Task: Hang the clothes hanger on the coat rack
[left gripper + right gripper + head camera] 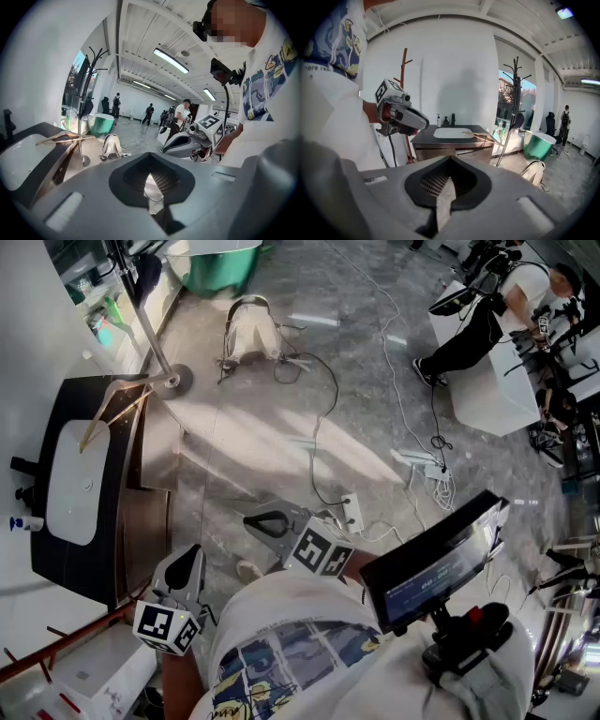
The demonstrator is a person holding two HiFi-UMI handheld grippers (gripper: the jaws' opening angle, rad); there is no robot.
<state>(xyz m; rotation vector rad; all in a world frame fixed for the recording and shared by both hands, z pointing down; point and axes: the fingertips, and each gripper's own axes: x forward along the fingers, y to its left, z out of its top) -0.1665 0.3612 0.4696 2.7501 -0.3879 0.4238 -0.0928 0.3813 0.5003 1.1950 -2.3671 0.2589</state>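
A wooden clothes hanger [112, 409] lies on the dark washbasin counter [131, 521] at the left, beside the white basin; it also shows as hanger [65, 137] and hanger [480, 136]. The black coat rack [150, 334] stands on its round base on the floor just beyond the counter, and its hooks show on the rack [91, 61] and the rack [514, 75]. My left gripper [195, 551] and right gripper [248, 518] are held close to the body, well short of the hanger. Both are shut with nothing between the jaws, as the left gripper [150, 157] and the right gripper [450, 161] show.
A beige backpack [251, 329] and a green tub [220, 268] sit on the floor past the rack. Cables and a power strip [352, 512] lie ahead. People work at white tables [487, 381] at the right. A brown wooden rack [404, 84] stands by the wall.
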